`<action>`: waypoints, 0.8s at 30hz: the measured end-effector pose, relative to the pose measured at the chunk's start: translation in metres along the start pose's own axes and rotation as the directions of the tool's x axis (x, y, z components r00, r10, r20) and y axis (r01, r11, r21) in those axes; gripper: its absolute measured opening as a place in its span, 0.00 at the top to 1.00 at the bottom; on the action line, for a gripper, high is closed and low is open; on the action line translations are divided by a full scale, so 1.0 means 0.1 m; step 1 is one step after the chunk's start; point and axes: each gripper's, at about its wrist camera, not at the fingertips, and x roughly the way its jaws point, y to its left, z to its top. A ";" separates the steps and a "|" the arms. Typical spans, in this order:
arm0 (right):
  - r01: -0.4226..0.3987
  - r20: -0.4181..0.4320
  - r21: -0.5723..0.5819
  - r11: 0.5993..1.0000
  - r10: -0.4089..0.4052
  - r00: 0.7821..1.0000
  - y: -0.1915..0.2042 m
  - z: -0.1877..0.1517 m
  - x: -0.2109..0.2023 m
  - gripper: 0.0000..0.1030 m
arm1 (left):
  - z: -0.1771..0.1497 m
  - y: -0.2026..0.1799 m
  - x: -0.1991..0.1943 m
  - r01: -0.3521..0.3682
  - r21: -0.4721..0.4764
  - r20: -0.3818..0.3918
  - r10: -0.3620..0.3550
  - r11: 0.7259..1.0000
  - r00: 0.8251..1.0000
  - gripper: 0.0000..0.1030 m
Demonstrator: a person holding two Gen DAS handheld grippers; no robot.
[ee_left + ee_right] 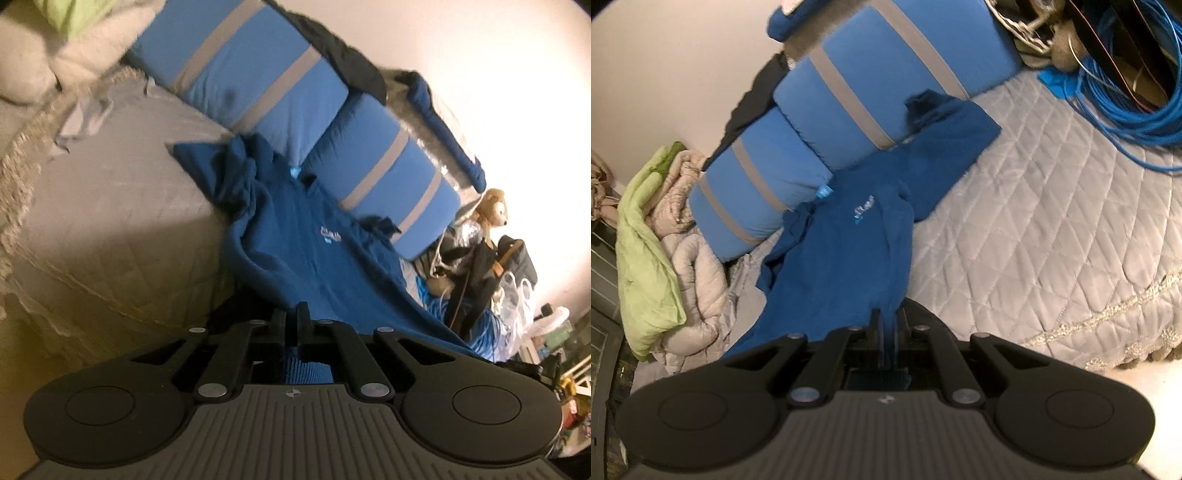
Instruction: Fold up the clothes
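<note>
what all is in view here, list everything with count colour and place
shirt: one, dark blue with a small pale logo, spread on the bed, its near edge drawn up to both tools
bed cover: one, grey quilted, under the shirt
striped cushions: two, light blue with grey bands, along the wall behind the shirt
bedding pile: one heap, beige with a lime green piece on top, at the end of the bed
cable coil: one, bright blue, on the bed's other end
soft toy: one, tan, among clutter beyond the cushions
dark garment: one, black, behind the cushions
left tool: one, black, shut on the shirt
right tool: one, black, shut on the shirt
</note>
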 end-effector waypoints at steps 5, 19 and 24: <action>-0.019 -0.003 -0.010 1.000 0.019 1.000 0.15 -0.05 -0.17 0.96 | 0.03 -0.07 -0.26 -0.019 0.003 0.038 0.019 1.000 0.999 0.95; 0.099 -0.113 0.141 0.985 -0.084 0.990 -0.34 -0.48 -0.02 0.96 | -0.49 0.46 0.25 -0.133 -0.132 -0.171 0.110 0.982 0.979 0.95; 0.114 -0.122 0.126 0.985 -0.099 0.988 -0.37 -0.52 0.01 0.96 | -0.47 0.46 0.23 -0.115 -0.115 -0.149 0.097 0.987 0.984 0.90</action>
